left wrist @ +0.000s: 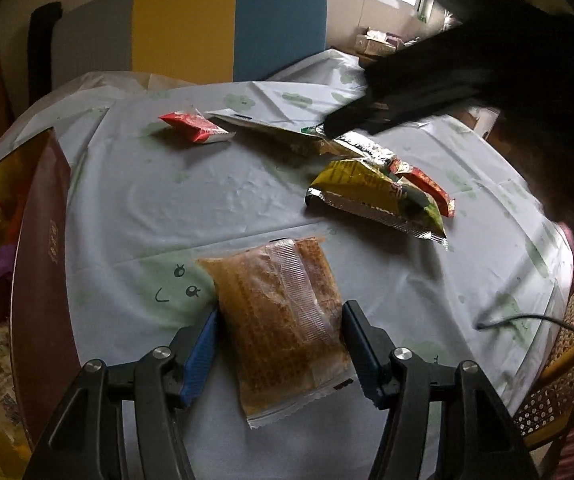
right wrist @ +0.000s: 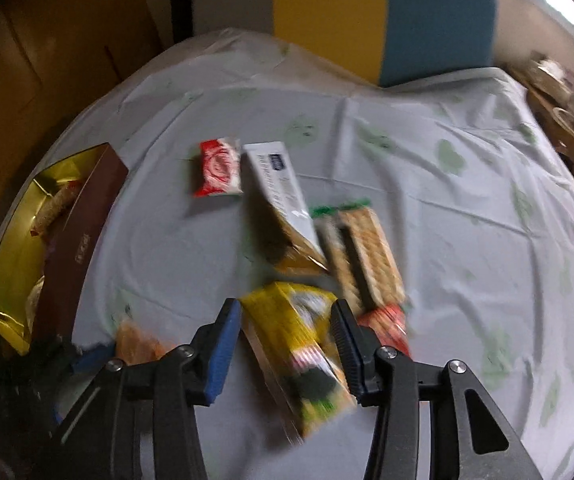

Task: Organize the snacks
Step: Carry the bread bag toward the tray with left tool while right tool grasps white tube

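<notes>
Snack pack (left wrist: 283, 320) btwn left claw (left wrist: 281, 354) jaws.

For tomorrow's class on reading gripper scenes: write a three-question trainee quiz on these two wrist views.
1. True or false: the left gripper straddles the clear brown snack packet.
2. Which packet lies between the right gripper's fingers? A yellow packet; B red-and-white packet; C cracker pack.
3. Fill in: the maroon box has a ____ lining.

Key: 1 true; 2 A; 3 gold.
</notes>
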`<control>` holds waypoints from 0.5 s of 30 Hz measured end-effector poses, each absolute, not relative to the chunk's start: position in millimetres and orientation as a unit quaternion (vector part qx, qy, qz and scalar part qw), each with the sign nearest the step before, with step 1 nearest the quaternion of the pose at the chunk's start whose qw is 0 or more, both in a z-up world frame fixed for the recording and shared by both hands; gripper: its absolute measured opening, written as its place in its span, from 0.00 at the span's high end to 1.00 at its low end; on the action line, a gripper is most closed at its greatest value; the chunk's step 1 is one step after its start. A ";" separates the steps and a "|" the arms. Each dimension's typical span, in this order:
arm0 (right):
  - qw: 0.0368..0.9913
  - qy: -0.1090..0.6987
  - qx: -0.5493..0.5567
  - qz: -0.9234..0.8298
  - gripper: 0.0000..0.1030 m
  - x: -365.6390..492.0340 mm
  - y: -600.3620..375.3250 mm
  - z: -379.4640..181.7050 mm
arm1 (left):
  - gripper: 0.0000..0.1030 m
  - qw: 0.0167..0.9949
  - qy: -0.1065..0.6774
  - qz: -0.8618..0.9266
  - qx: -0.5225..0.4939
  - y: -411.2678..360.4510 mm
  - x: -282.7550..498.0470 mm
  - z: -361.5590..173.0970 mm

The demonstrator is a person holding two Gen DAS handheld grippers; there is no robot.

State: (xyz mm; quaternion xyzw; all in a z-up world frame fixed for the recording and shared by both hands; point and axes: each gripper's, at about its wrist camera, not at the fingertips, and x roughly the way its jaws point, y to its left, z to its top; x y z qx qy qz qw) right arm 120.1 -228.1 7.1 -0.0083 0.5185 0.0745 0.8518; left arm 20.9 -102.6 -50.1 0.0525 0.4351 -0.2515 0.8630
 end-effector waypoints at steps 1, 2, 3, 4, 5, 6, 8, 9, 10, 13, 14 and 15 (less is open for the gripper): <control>0.847 0.525 -0.010 0.080 0.54 132.7 -222.6 3.4 | 0.40 0.863 0.434 -0.252 0.051 -102.2 20.6 -50.2; 0.844 0.530 -0.013 0.081 0.54 142.2 -218.9 0.1 | 0.40 0.864 0.432 -0.254 0.050 -100.9 19.9 -50.2; 0.842 0.533 -0.015 0.080 0.54 151.8 -215.5 -2.4 | 0.40 0.864 0.431 -0.255 0.049 -100.6 19.9 -50.2; 0.841 0.536 -0.016 0.079 0.54 162.0 -213.7 -4.6 | 0.40 0.865 0.429 -0.256 0.048 -99.9 19.9 -50.2; 0.839 0.539 -0.019 0.080 0.54 175.0 -209.5 -7.5 | 0.40 0.865 0.428 -0.257 0.047 -99.4 19.4 -49.9; 0.839 0.539 -0.024 0.079 0.54 182.6 -207.3 -8.9 | 0.40 0.865 0.427 -0.258 0.044 -98.7 19.5 -50.2; 0.839 0.538 -0.037 0.073 0.53 200.3 -203.1 -12.4 | 0.40 0.866 0.425 -0.260 0.042 -97.5 18.8 -50.3; 0.837 0.540 -0.040 0.072 0.52 207.8 -202.1 -14.7 | 0.40 0.867 0.423 -0.260 0.042 -98.4 18.9 -51.1; 0.831 0.549 -0.037 0.078 0.46 217.5 -201.6 -20.2 | 0.40 0.868 0.422 -0.261 0.041 -98.1 18.3 -51.2; 0.822 0.564 -0.049 0.071 0.41 232.2 -199.8 -35.3 | 0.40 0.867 0.422 -0.261 0.039 -97.9 18.0 -51.3; 0.818 0.570 -0.048 0.068 0.41 236.0 -200.4 -42.7 | 0.40 0.867 0.423 -0.262 0.036 -97.4 18.8 -51.5; 0.813 0.577 -0.046 0.065 0.53 237.6 -201.3 -48.0 | 0.40 0.865 0.426 -0.263 0.030 -96.1 20.1 -51.5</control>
